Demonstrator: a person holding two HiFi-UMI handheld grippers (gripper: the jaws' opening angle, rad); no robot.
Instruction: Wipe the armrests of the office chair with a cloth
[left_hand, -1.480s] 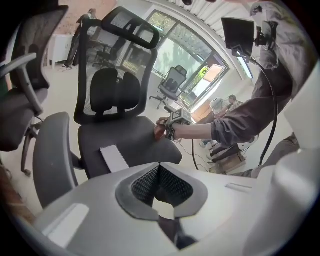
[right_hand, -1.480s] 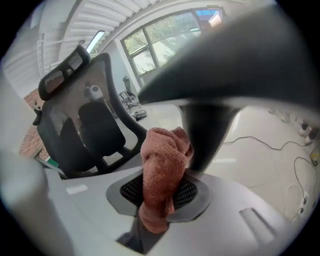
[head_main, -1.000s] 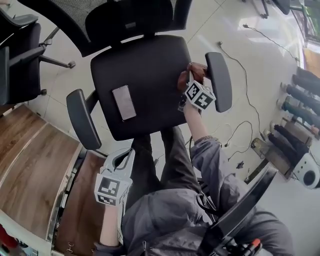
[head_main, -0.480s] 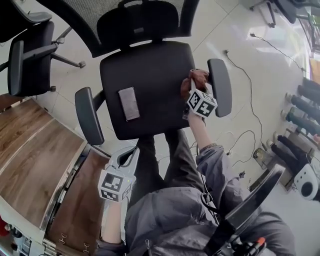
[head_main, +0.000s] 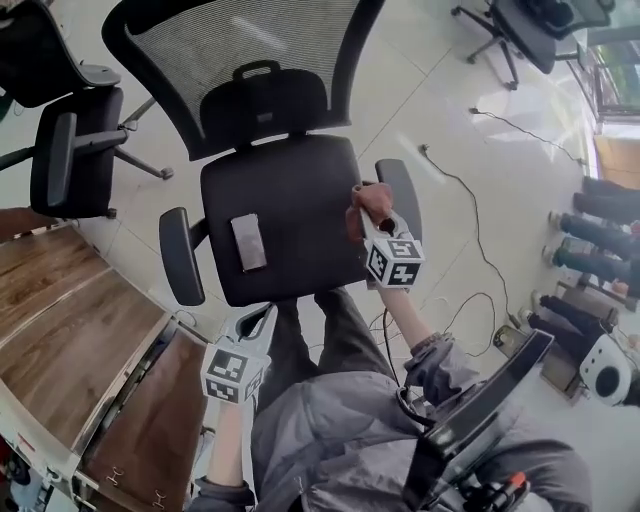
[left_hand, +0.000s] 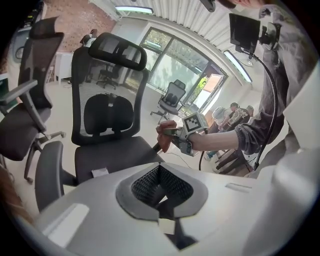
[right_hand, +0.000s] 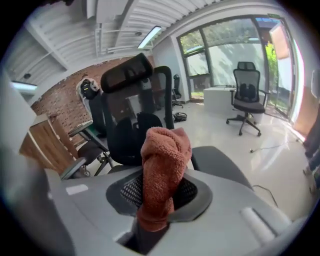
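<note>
Glossy tiled floor (head_main: 440, 90); right claw (head_main: 370, 212) pinches fuzzy rust cloth (right_hand: 162, 165) beside padded armrest (head_main: 402, 190).

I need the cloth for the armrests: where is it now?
In the head view the cloth is clamped in the right gripper, right of centre, beside the armrest on that side.
</note>
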